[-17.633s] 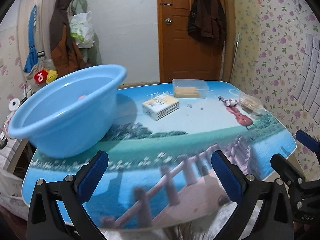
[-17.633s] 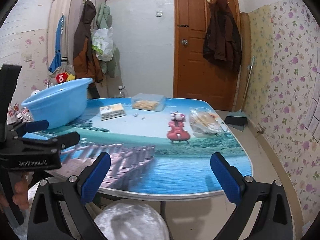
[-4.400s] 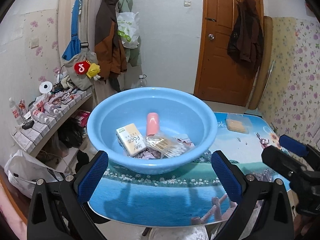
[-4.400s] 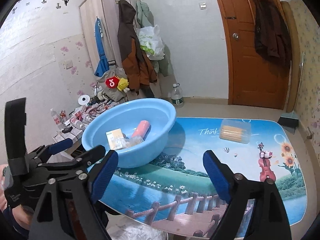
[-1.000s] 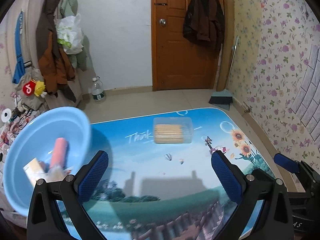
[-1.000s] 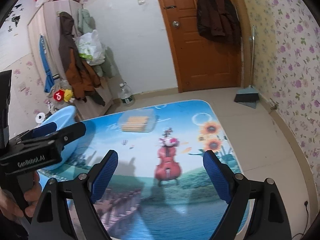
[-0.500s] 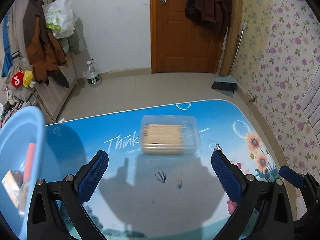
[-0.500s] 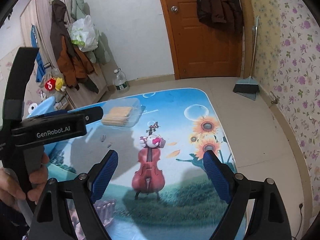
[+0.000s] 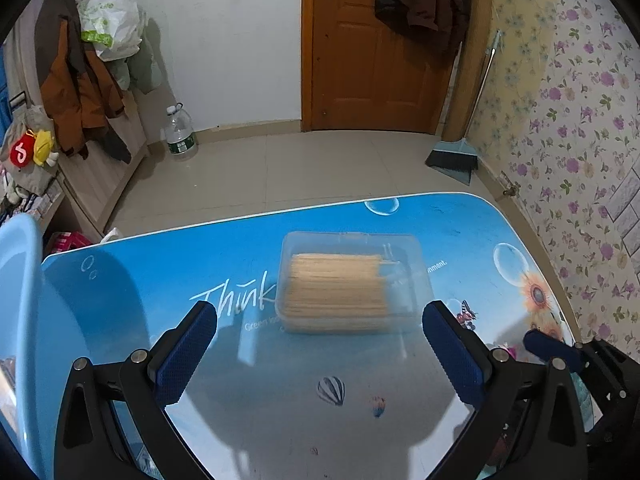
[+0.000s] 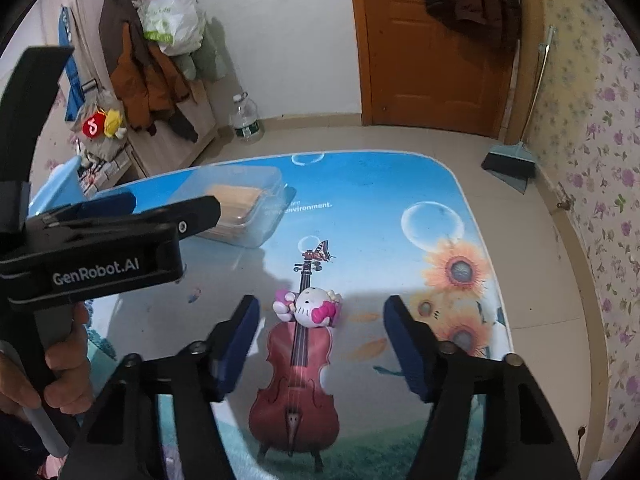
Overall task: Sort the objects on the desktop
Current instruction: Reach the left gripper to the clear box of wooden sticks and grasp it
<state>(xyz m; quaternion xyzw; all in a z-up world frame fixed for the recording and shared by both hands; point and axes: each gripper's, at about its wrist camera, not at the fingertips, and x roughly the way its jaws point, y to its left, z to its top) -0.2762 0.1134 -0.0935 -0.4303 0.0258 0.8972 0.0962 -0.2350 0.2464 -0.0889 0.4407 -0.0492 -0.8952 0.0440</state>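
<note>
A clear plastic box of wooden sticks (image 9: 352,286) lies on the printed table near its far edge. My left gripper (image 9: 320,340) is open and empty, its fingers just short of the box on either side. The box also shows in the right wrist view (image 10: 244,208), partly behind the left gripper's body. A small Hello Kitty figure (image 10: 310,307) stands on the table. My right gripper (image 10: 320,336) is open and empty, with the figure between its fingertips. The blue basin (image 9: 18,300) sits at the table's left edge.
The table (image 9: 460,232) carries a printed picture with a violin (image 10: 296,392) and sunflowers. Beyond its far edge is tiled floor with a water bottle (image 9: 180,136), a dustpan and broom (image 9: 454,158), a door and hanging coats.
Both grippers have moved forward and down: the left onto the stick box, the right onto the Hello Kitty figure. The basin has slid further out of view to the left.
</note>
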